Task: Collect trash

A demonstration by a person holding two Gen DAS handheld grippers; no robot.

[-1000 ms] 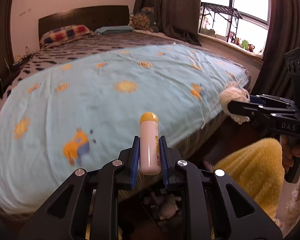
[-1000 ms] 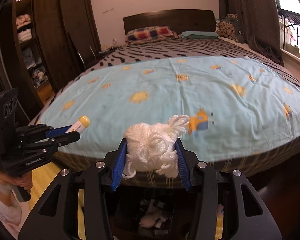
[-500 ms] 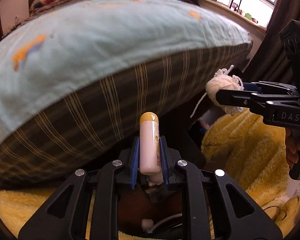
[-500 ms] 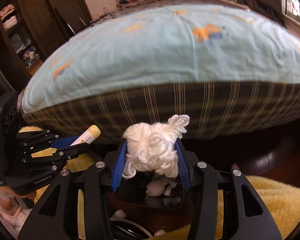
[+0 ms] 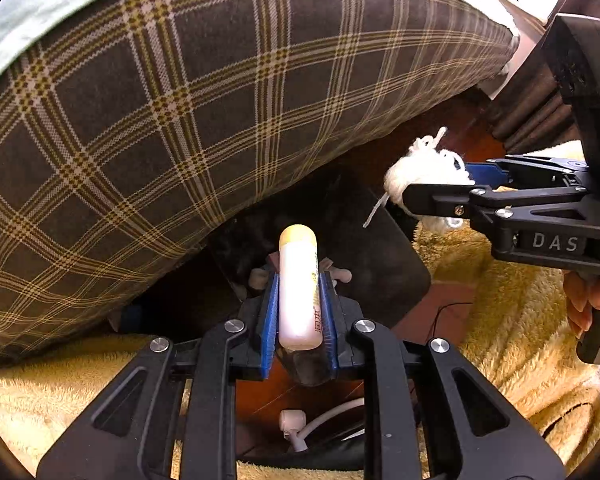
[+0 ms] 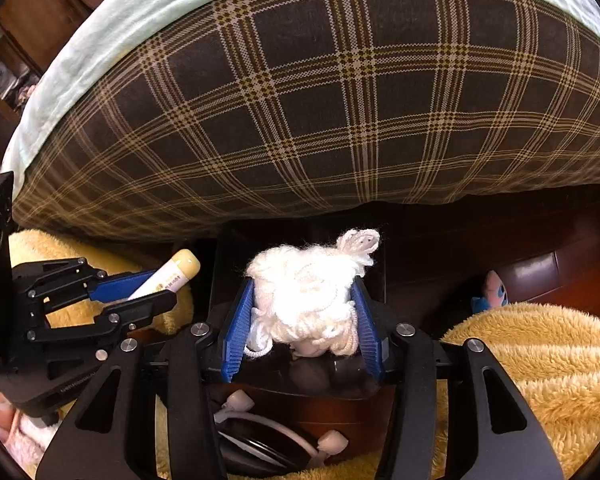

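Note:
My left gripper [image 5: 299, 304] is shut on a small white tube with a yellow cap [image 5: 298, 280]. It hangs over a dark bin [image 5: 376, 252] on the floor at the foot of the bed. My right gripper [image 6: 304, 312] is shut on a ball of white yarn [image 6: 308, 296], also above the dark bin [image 6: 300, 376]. In the left wrist view the right gripper [image 5: 432, 190] holds the yarn [image 5: 420, 172] over the bin's far right edge. In the right wrist view the left gripper [image 6: 140, 292] with the tube [image 6: 172, 276] is at the left.
The plaid side of the bed [image 5: 180, 100] overhangs the bin closely. A fluffy yellow rug [image 5: 500, 320] lies around the bin; it also shows in the right wrist view [image 6: 540, 352]. A white cable with plugs [image 6: 280, 428] lies on the dark wood floor. A small pink and blue toy [image 6: 494, 286] sits at right.
Both grippers have dropped from above the bed to floor level, close over the dark bin. Each holds its item as before.

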